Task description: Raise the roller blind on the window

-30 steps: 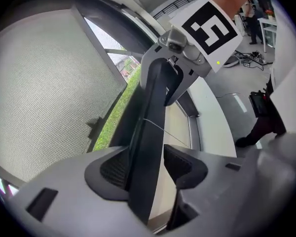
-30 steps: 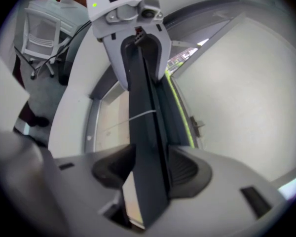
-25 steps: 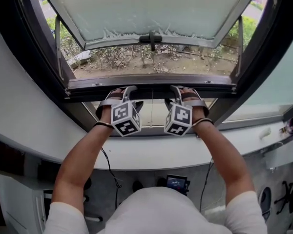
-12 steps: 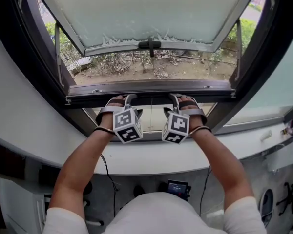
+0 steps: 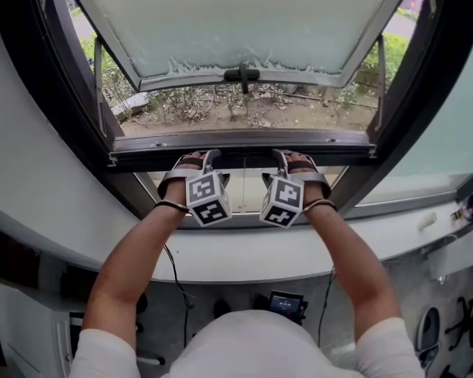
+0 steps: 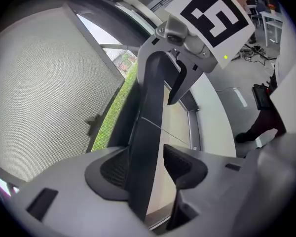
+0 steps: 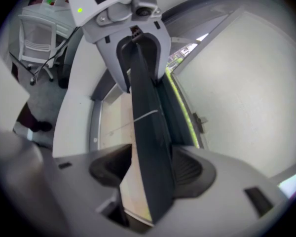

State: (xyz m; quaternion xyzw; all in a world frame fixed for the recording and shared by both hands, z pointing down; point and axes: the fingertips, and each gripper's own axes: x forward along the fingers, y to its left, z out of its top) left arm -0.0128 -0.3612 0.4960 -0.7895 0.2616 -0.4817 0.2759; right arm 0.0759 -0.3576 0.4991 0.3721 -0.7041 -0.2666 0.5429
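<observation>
Roller blind's bottom bar (image 5: 236, 157), dark; left hand-held gripper (image 6: 148, 167) open around it; right hand-held gripper (image 7: 149, 169) likewise, its jaws just opening.

The bottom bar (image 6: 149, 127) of the roller blind is dark, smooth and satin-finished, though whether metal or plastic cannot be told; the left gripper (image 6: 145, 146) and right gripper (image 7: 152, 145) have matt grey plastic bodies; their pads (image 6: 114, 167) are black and finely ribbed; the marker cubes (image 5: 208, 198) look matt and paper-faced; the sash panel (image 6: 44, 93) shows a pale, fine mesh texture; the window frame (image 5: 244, 141) is dull brown metal; the sill (image 5: 244, 252) is smooth and white.
</observation>
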